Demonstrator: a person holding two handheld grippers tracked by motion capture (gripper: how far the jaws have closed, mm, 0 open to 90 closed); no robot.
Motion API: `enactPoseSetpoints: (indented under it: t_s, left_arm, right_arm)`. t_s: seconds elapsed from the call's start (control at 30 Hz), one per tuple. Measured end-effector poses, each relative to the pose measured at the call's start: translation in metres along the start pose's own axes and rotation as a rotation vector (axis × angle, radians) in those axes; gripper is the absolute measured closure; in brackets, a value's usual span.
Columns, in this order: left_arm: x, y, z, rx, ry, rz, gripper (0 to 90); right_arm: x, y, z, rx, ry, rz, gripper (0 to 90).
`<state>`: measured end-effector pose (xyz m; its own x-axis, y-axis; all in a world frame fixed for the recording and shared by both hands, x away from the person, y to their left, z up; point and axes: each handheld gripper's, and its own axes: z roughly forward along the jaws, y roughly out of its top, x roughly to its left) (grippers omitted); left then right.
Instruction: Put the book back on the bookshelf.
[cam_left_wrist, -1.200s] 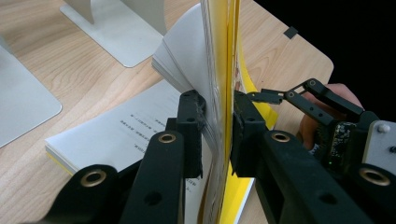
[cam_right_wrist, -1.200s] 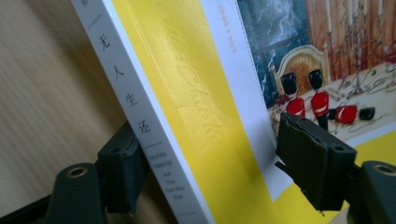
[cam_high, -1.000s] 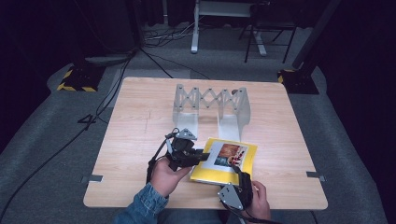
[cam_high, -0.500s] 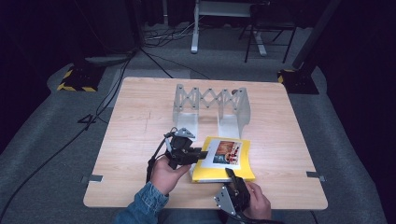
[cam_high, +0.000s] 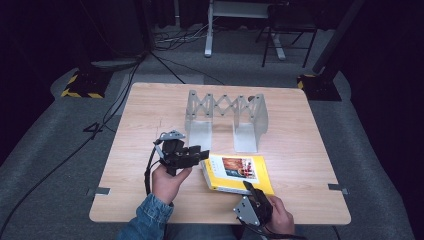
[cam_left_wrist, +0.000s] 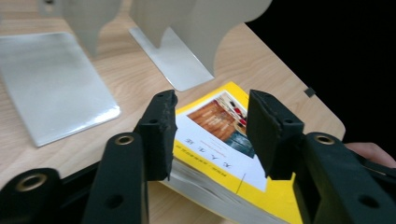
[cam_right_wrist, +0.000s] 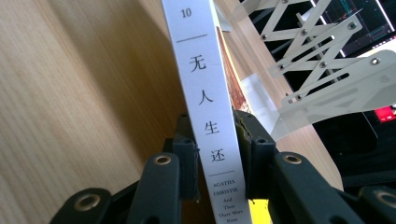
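Two grippers at a yellow book, near edge of table; expanding metal book rack stands empty behind it.

The book (cam_high: 239, 172) lies flat on the wooden table (cam_high: 310, 150), near and slightly right of centre, in front of the rack (cam_high: 226, 117). The right gripper (cam_high: 254, 199) is clamped on the book's spine at its near edge: in the right gripper view both jaws press the white spine. The left gripper (cam_high: 192, 156) sits at the book's left end, jaws spread to either side of the corner, not yet closed. Judged from this, the pick-up is under way; lifting and, presumably, standing the book in the rack remain to be done. The table is pale wood on grey carpet; cables (cam_high: 107, 117), stand legs (cam_high: 240, 35) and hazard-striped bases (cam_high: 80, 86) occupy the dark far floor.
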<state>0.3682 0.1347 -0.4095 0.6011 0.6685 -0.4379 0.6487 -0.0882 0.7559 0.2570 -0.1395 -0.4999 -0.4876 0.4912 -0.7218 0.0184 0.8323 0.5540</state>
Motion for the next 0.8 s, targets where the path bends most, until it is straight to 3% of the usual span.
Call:
enactPoseSetpoints:
  t_s: [0.07,0.13,0.17,0.23,0.33,0.37,0.47,0.5,0.53,0.57,0.6,0.63,0.8]
  left_arm:
    - [0.003,-0.005,-0.003,-0.02,0.082,0.05,46.8]
    - [0.005,-0.009,-0.004,-0.016,0.124,0.102,45.8]
    - [0.005,-0.009,-0.004,-0.016,0.124,0.102,45.6]
    - [0.012,-0.015,-0.007,0.008,0.181,0.136,45.7]
    - [0.018,-0.018,-0.009,0.018,0.195,0.132,46.3]
    - [0.026,-0.022,-0.012,0.025,0.214,0.11,46.6]
    - [0.034,-0.027,-0.014,0.044,0.239,0.095,47.7]
    - [0.04,-0.029,-0.013,0.083,0.272,0.091,47.9]
    - [0.04,-0.029,-0.013,0.083,0.272,0.091,47.9]
    - [0.046,-0.033,-0.012,0.122,0.314,0.116,47.9]
    - [0.046,-0.033,-0.012,0.122,0.314,0.116,47.9]
    - [0.052,-0.041,-0.011,0.132,0.351,0.133,48.3]
    - [0.067,-0.051,-0.009,0.175,0.37,0.094,48.5]
  right_arm:
    - [-0.005,0.002,-0.003,-0.01,0.009,0.009,72.9]
    - [-0.01,0.003,-0.005,-0.013,0.021,0.025,73.7]
    - [-0.01,0.003,-0.005,-0.013,0.021,0.025,73.7]
    - [-0.021,0.006,-0.011,-0.03,0.032,0.056,75.5]
    - [-0.031,0.008,-0.015,-0.036,0.047,0.092,75.6]
    - [-0.042,0.01,-0.018,-0.022,0.079,0.128,75.6]
    - [-0.054,0.014,-0.023,-0.022,0.076,0.151,75.7]
    - [-0.058,0.015,-0.025,-0.028,0.073,0.162,75.7]
    - [-0.058,0.015,-0.025,-0.028,0.073,0.162,75.7]
    - [-0.065,0.015,-0.029,-0.043,0.072,0.189,75.7]
    - [-0.065,0.015,-0.029,-0.043,0.072,0.189,75.7]
    - [-0.073,0.015,-0.032,-0.057,0.072,0.218,75.8]
    - [-0.089,0.015,-0.038,-0.088,0.07,0.277,75.9]
